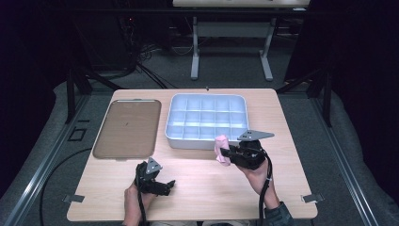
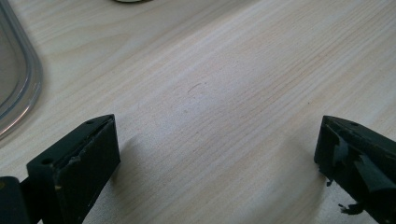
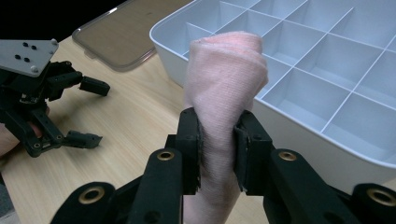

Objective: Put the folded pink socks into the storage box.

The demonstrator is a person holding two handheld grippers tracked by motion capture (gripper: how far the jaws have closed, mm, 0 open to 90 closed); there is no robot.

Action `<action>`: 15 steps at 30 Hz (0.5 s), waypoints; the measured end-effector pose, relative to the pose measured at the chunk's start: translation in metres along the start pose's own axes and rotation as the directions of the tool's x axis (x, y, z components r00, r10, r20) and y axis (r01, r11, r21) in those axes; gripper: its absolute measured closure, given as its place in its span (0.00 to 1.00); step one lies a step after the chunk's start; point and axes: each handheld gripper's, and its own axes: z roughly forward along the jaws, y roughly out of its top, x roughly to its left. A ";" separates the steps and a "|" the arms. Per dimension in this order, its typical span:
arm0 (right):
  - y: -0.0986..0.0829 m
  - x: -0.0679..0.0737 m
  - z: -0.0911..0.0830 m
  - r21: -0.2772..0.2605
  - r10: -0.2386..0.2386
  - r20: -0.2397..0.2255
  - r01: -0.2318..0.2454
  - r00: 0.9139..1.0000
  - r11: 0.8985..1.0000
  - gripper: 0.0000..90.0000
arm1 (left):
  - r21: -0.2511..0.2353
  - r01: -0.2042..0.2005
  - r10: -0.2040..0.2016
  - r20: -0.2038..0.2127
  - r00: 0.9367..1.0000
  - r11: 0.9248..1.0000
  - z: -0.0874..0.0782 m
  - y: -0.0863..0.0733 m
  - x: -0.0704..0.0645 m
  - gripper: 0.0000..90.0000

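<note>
My right gripper (image 1: pixel 227 152) is shut on a rolled pink cloth (image 1: pixel 221 149), held upright just in front of the white divided box (image 1: pixel 207 138). In the right gripper view the pink cloth (image 3: pixel 224 88) is squeezed between the jaws of the right gripper (image 3: pixel 217 147), next to the near wall of the box (image 3: pixel 299 135). My left gripper (image 1: pixel 165 183) rests low over the table near the front edge, open, with nothing between its jaws. The left gripper view has the left gripper (image 2: pixel 217 140) wide apart over bare wood.
A clear brownish lid (image 1: pixel 128 128) lies flat left of the box; its rim (image 2: pixel 21 88) shows in the left gripper view. The box's compartments look empty. The table's front edge (image 1: pixel 188 217) is close to my hands. A desk frame (image 1: pixel 230 47) stands beyond the table.
</note>
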 end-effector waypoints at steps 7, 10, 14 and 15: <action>0.007 -0.006 -0.005 -0.016 -0.002 0.014 0.002 1.000 1.000 0.82 | 0.000 0.000 0.000 0.000 1.000 1.000 0.000 0.000 0.000 0.00; 0.012 -0.009 -0.007 -0.027 0.000 0.024 0.001 1.000 1.000 0.82 | 0.000 0.000 0.000 0.000 1.000 1.000 0.000 0.000 0.000 0.00; 0.017 -0.013 -0.009 -0.034 0.003 0.030 -0.002 1.000 0.999 0.82 | 0.000 -0.001 0.001 0.001 1.000 1.000 0.000 0.000 0.000 0.00; 0.018 -0.014 -0.010 -0.038 0.003 0.035 -0.002 0.999 0.999 0.82 | 0.000 -0.001 0.001 0.001 1.000 1.000 0.000 0.000 0.000 0.00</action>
